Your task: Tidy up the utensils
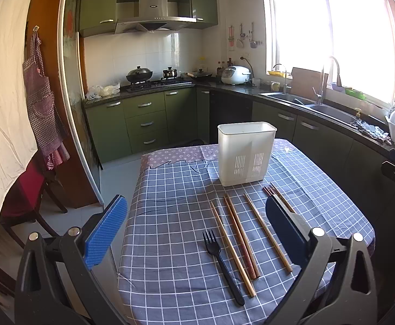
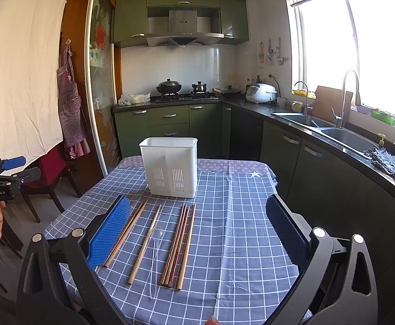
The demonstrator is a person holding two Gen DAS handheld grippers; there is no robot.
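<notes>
Both blue-padded tongs, left gripper (image 1: 197, 222) and right gripper (image 2: 198, 222), gape apart, empty. The white slotted plastic utensil holder (image 2: 170, 169) stands at twelve o'clock; brown wooden chopsticks (image 2: 179, 246) lie at six.

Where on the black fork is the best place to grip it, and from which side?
Probably the middle of its handle, from above. The black fork lies flat on the table, tines toward the white holder, chopsticks close on one side. The open left gripper fits across the handle.
</notes>
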